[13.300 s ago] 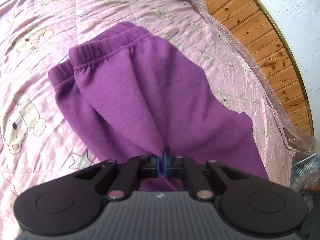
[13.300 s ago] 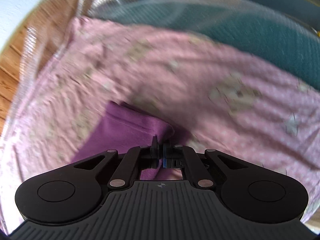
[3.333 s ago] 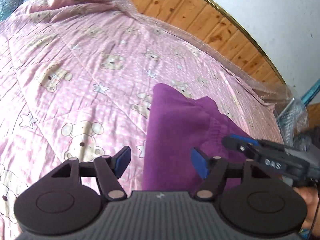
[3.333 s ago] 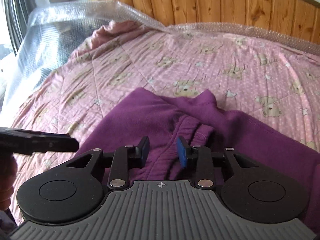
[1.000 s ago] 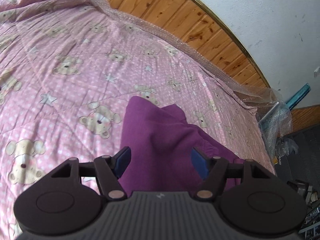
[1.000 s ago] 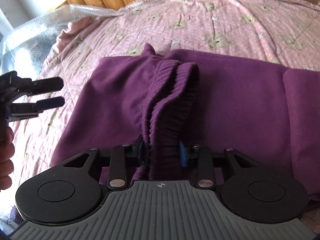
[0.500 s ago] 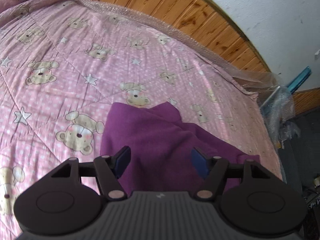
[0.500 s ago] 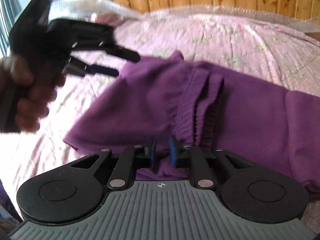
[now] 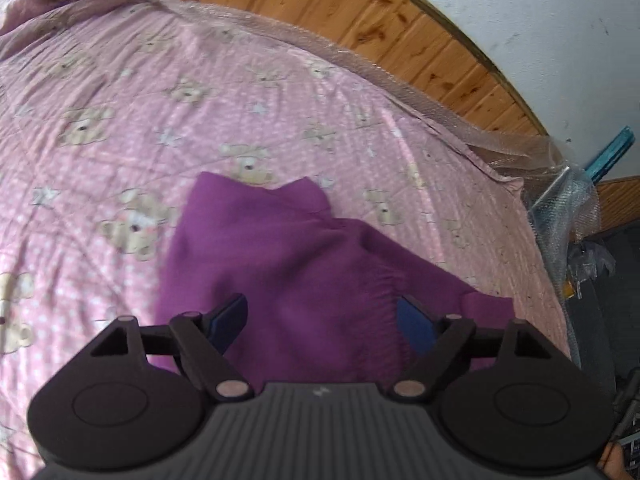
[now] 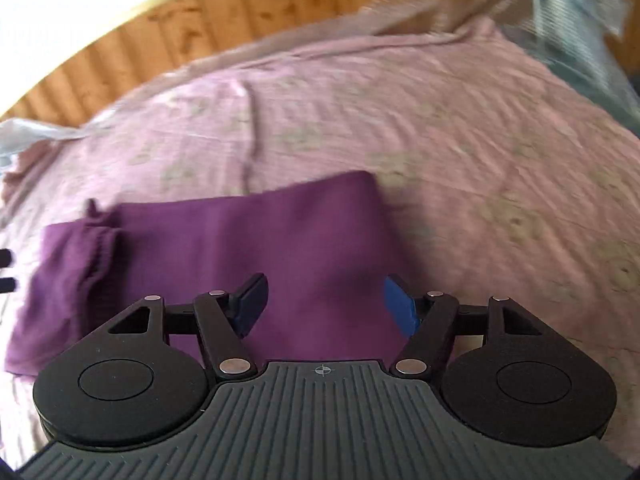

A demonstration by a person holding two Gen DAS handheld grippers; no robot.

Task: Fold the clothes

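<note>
Purple trousers [image 9: 304, 264], one pair, lie under two opening, empty claws: left claw [image 9: 322, 320], right claw [image 10: 324, 300].

A pink quilt [image 9: 168, 92] printed with teddy bears and white stars covers the bed, its surface creased into shallow quilted folds. Along its far edge, from eleven to two o'clock in the left wrist view, runs a strip of clear bubble wrap [image 9: 360, 60], and beyond it a curved headboard of knotty wood planks [image 9: 344, 4] under a brass-coloured trim. A white wall [image 9: 540, 20] rises behind. At three o'clock, crumpled plastic wrapping [image 9: 568, 200] surrounds a teal rod [image 9: 610, 154].
</note>
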